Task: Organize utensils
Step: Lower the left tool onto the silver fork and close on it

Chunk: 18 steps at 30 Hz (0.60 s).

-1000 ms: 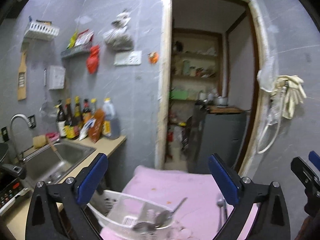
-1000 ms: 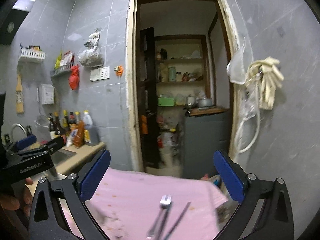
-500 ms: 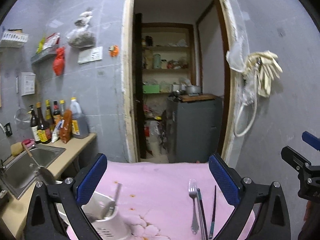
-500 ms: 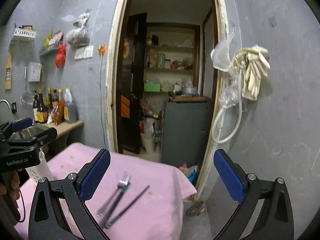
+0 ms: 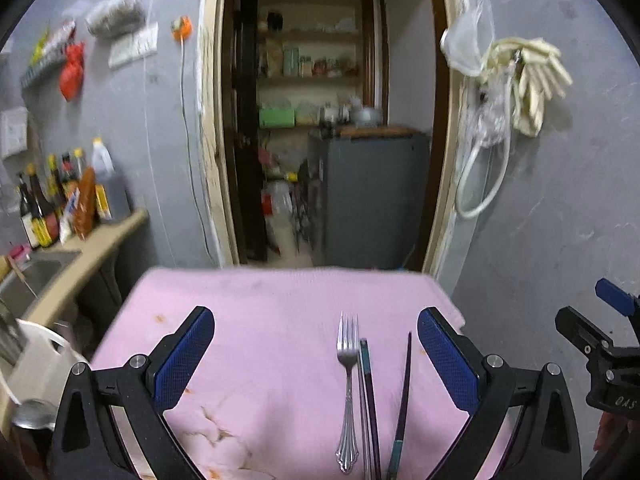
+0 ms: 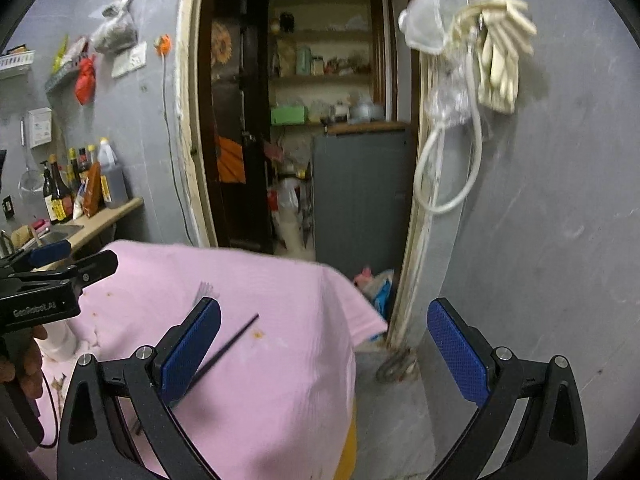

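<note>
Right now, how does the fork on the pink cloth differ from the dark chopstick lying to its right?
The fork is shiny silver metal; the chopstick is dark, with a teal band near its close end. The fork is broader, with tines and a shaped handle; the chopstick is a thin plain rod. The fork lies straight, while the chopstick leans slightly. Both rest flat on the pink cloth, pointing away from the camera, and neither is held.

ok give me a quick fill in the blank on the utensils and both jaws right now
1. The fork lies on a ____ cloth.
2. The jaws of the left gripper stand ____, holding nothing.
3. In the left wrist view, the fork lies to the ____ of the two chopsticks.
4. The right gripper grips ____.

Missing words: pink; open; left; nothing
</note>
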### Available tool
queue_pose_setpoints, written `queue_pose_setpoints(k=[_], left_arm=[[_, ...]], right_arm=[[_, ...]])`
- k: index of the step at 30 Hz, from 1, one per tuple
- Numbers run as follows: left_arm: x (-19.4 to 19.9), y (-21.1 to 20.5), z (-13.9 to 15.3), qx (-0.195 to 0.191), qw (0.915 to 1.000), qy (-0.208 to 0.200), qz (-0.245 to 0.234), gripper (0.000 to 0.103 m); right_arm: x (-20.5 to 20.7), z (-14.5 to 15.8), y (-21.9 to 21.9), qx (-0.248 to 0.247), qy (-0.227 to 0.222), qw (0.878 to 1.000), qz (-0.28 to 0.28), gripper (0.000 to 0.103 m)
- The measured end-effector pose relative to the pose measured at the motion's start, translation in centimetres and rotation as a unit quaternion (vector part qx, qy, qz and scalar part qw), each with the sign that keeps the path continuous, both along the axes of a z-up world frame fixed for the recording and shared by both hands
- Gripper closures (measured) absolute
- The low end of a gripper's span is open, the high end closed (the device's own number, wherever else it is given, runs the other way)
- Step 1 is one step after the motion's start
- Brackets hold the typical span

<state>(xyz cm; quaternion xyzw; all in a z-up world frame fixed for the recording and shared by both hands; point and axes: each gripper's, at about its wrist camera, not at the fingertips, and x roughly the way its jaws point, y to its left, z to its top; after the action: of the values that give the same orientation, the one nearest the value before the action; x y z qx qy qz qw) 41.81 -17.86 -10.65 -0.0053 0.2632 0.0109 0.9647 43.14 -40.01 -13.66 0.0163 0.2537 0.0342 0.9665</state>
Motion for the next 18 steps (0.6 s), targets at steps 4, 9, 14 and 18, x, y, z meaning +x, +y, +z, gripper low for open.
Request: queue_pose_setpoints(k=[4,9,14,18], left_arm=[[2.6,0.6,-2.3,-0.012,0.9987,0.05,-0.003,0.001],[4.9,1.9,-4.7,-0.036,0.9952,0.09,-0.013,0.001],[6.0,3.0,-6.3,-0.044,0.9929,0.11,-0.008,0.002],[6.2,3.8,-7.2,-0.049,0.9912,0.123,0.005,0.002]], right_arm=[[2.4,-2.6,0.9,0.007,0.041,0.999,0.011,0.002],[4.7,-5.0,3.2,0.005,0.083,0.996,0.035,0.002],[6.5,-7.1,5.8,0.002,0.12,0.991,0.062,0.002],[7.8,-9.0,7.8,-0.014,0.16,0.984,0.078,0.002]])
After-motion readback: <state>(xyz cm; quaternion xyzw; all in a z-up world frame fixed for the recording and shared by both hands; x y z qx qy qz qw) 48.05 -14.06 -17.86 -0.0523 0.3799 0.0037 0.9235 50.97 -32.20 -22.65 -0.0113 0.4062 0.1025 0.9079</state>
